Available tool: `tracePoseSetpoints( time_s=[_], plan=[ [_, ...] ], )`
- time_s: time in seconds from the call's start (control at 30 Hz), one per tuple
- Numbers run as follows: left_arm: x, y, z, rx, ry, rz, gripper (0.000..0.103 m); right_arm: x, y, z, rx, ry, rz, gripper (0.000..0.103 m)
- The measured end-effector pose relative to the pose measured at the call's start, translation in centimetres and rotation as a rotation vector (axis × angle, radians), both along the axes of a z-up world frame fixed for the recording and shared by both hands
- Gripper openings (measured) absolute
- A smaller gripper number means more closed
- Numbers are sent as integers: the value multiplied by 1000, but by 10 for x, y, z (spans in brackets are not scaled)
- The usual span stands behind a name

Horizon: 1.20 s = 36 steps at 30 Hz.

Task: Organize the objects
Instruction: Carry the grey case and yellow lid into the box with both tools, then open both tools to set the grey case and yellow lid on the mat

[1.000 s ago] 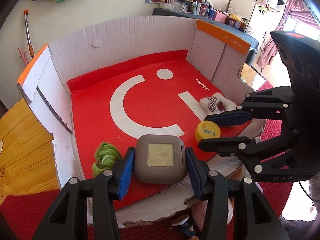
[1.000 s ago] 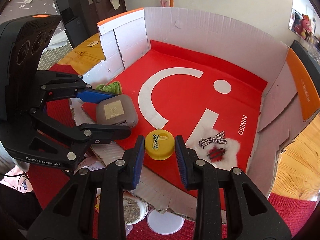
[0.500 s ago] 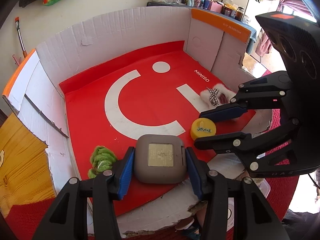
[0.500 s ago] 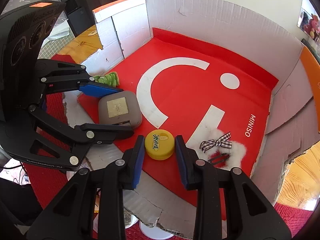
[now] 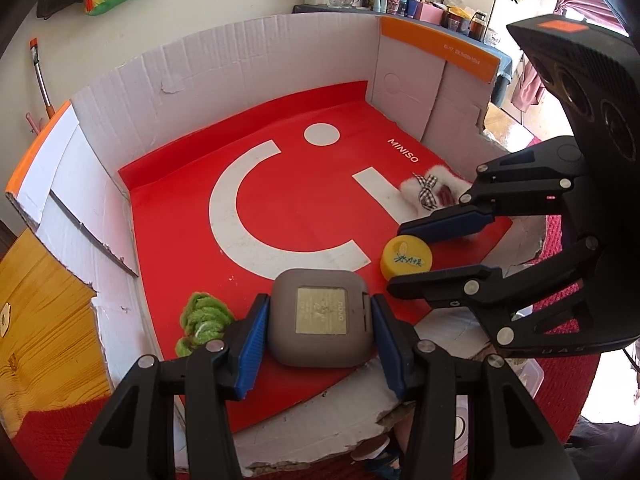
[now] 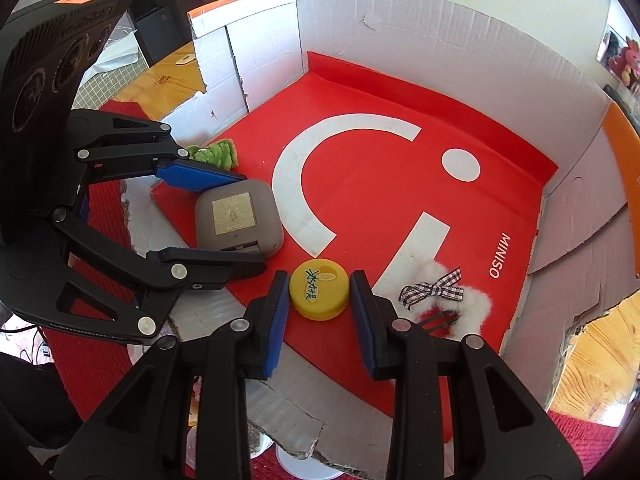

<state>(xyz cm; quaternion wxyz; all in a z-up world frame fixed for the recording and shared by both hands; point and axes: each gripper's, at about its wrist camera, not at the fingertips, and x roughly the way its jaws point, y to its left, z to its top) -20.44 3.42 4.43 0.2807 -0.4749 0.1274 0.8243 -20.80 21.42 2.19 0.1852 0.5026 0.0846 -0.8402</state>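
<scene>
Near the torn front edge of the cardboard box [image 5: 248, 52], two things are held at once. The grey square case [image 5: 322, 316] is squeezed between the blue pads of the left gripper [image 5: 320, 320], one pad on each side. It is held by its flat sides, likely so that it cannot slip or turn. The yellow cap [image 6: 319, 288] is pinched on its round rim by the right gripper [image 6: 320, 300], whose jaws are nearly as close together as they go. Both things sit low over the red floor [image 5: 288, 184] of the box, and it cannot be told if they rest on it or are just lifted.

A green fuzzy thing [image 5: 204, 318] lies just beside the case, by the left wall. A white fluffy clip with a checked bow [image 6: 434, 290] lies close to the cap, on the other side.

Both grippers are pointed steeply down into the box and are set side by side, near each other but not touching. Each tool is probably being readied so its thing can be carried to a better spot.
</scene>
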Motion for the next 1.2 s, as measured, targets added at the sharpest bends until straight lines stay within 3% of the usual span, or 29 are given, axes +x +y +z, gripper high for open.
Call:
tracePoseSetpoints(
  time_s=[1.2],
  plan=[
    [4, 0, 7, 11, 25, 6, 59, 7, 0, 7, 19, 7, -6, 31]
  ],
)
